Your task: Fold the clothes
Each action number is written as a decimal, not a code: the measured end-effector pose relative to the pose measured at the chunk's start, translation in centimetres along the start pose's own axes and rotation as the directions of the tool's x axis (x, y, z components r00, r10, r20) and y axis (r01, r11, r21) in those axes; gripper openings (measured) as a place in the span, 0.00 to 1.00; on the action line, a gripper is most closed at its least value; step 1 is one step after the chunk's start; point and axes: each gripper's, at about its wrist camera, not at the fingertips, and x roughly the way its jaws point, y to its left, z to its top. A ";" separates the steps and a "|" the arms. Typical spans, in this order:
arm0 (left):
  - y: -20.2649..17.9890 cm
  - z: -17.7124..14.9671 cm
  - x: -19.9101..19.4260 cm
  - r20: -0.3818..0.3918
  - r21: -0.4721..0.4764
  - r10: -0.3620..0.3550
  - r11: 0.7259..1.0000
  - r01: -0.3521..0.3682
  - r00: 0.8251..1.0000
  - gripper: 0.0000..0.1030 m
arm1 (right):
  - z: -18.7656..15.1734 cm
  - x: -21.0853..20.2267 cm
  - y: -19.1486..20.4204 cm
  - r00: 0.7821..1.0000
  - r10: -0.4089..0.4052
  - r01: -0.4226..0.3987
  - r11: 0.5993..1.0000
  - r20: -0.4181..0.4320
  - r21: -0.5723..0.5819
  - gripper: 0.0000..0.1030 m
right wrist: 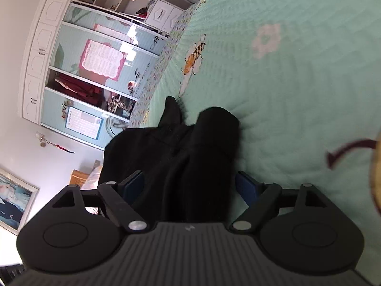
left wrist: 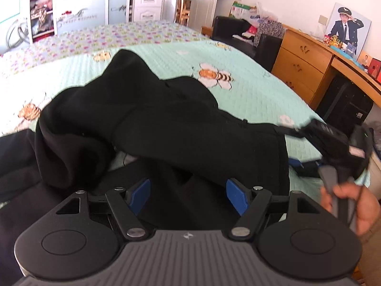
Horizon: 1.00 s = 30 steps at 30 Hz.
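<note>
One black garment (left wrist: 166,119) on bedspread (left wrist: 250,90); both claws apparently open.

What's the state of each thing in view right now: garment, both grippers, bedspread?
black garment: rumpled, unfolded, lying on the bed.
left gripper: open, over the garment.
right gripper: open, garment between its fingers, not pinched.
bedspread: spread flat under the garment.

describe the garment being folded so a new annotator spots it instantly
Start at the bed with the mint green quilt printed with bees. The black garment lies bunched across its near side, right in front of the left claw. It is the only dark, plain fabric on the pale patterned quilt.
</note>
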 end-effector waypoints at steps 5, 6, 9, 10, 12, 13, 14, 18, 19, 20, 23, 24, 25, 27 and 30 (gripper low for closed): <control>0.5 -0.3 0.2 -0.026 -0.028 0.012 1.000 -0.013 1.000 0.71 | 0.9 2.2 0.6 1.000 -0.011 0.011 0.998 -0.015 -0.057 0.41; 0.7 -0.3 0.3 -0.028 -0.039 0.018 0.999 -0.019 0.999 0.71 | 0.9 2.2 0.7 1.000 -0.015 0.014 0.997 -0.015 -0.073 0.27; 1.2 -0.4 0.5 -0.037 -0.077 0.035 0.996 -0.038 0.999 0.71 | 0.1 0.2 1.7 0.999 -0.031 0.036 0.980 0.031 -0.193 0.19; 1.4 -0.5 0.6 -0.042 -0.090 0.039 0.995 -0.043 0.998 0.71 | -0.3 -0.7 2.4 0.998 -0.043 0.056 0.966 0.054 -0.253 0.18; 1.6 -0.5 0.8 -0.050 -0.109 0.040 0.993 -0.045 0.998 0.71 | -1.4 -2.5 4.0 0.991 -0.077 0.112 0.915 0.105 -0.387 0.17; 1.6 -0.5 0.9 -0.057 -0.114 0.042 0.992 -0.048 0.998 0.71 | -2.0 -3.3 4.8 0.987 -0.093 0.144 0.882 0.133 -0.449 0.17; 1.6 -0.5 1.0 -0.065 -0.118 0.045 0.992 -0.053 0.997 0.71 | -2.5 -4.1 5.4 0.981 -0.108 0.175 0.854 0.162 -0.491 0.16; 1.5 -1.1 1.1 -0.098 -0.059 0.044 0.997 -0.050 0.994 0.71 | -3.3 -6.8 6.3 0.955 -0.134 0.258 0.819 0.266 -0.513 0.16; 1.4 -1.3 1.1 -0.106 -0.038 0.044 0.998 -0.048 0.993 0.71 | -3.0 -7.1 6.0 0.951 -0.137 0.263 0.829 0.276 -0.494 0.16; 1.4 -1.5 1.1 -0.114 -0.018 0.043 0.999 -0.046 0.992 0.71 | -2.4 -7.1 5.4 0.953 -0.140 0.254 0.851 0.268 -0.460 0.16; 0.8 -2.7 1.1 -0.118 0.126 0.097 0.989 -0.082 0.988 0.71 | -0.4 -6.8 3.6 0.959 -0.144 0.225 0.909 0.242 -0.350 0.16; 0.4 -3.5 1.3 -0.116 0.204 0.128 0.974 -0.103 0.985 0.71 | 0.1 -6.5 2.8 0.962 -0.140 0.209 0.930 0.233 -0.302 0.16; 0.0 -4.2 1.4 -0.111 0.280 0.159 0.952 -0.122 0.981 0.71 | 0.7 -6.2 1.9 0.965 -0.135 0.192 0.948 0.224 -0.254 0.16; -0.7 -6.0 1.9 -0.085 0.422 0.244 0.887 -0.187 0.966 0.71 | 1.0 -5.8 1.0 0.968 -0.132 0.176 0.964 0.216 -0.199 0.17; -0.5 -8.0 2.5 -0.030 0.518 0.319 0.815 -0.259 0.947 0.72 | 0.8 -5.6 0.3 0.967 -0.140 0.180 0.967 0.212 -0.182 0.17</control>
